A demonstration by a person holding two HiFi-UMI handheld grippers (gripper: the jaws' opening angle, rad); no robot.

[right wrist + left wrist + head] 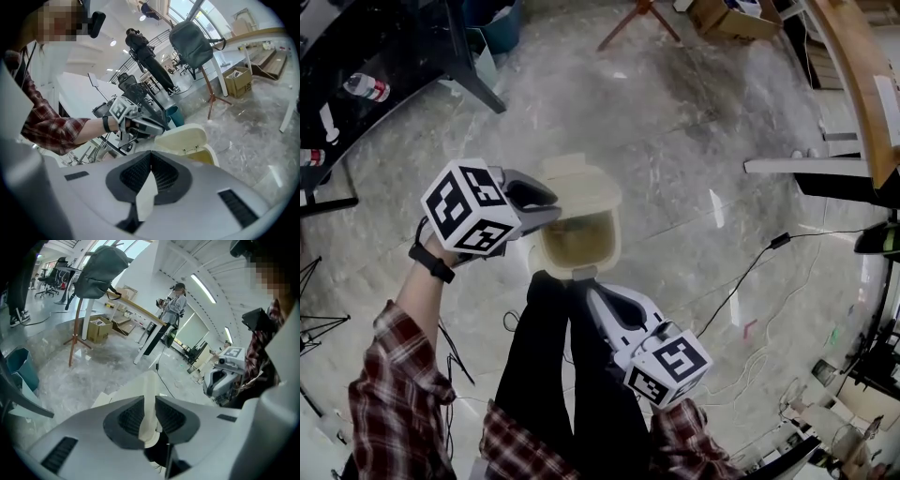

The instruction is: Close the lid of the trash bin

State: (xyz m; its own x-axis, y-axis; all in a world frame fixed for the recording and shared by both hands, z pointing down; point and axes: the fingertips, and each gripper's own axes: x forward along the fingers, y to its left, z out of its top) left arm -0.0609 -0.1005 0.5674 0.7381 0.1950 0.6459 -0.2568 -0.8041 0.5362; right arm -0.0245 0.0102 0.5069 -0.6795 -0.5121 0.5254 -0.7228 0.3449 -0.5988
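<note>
The cream plastic trash bin [611, 246] stands open on the grey, shiny stone floor [694, 122]. Its cream lid [578, 178] is tipped back. The left claw [553, 215] pinches a thin cream edge, likely the lid's. The right claw [591, 289] squeezes the bin's near rim. A brown cardboard box [727, 17] sits far off.

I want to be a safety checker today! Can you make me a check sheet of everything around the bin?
Surface: shiny grey floor.
Job's things: trash bin stands on the floor; lid raised, bin open.
Clutter: cardboard box and teal tub, both far off.
Grippers: left gripper shut on lid edge; right gripper shut on trash bin's front rim.
Cables: black cable on the floor, right of bin.
Surroundings: wooden tabletop; person standing far off.
</note>
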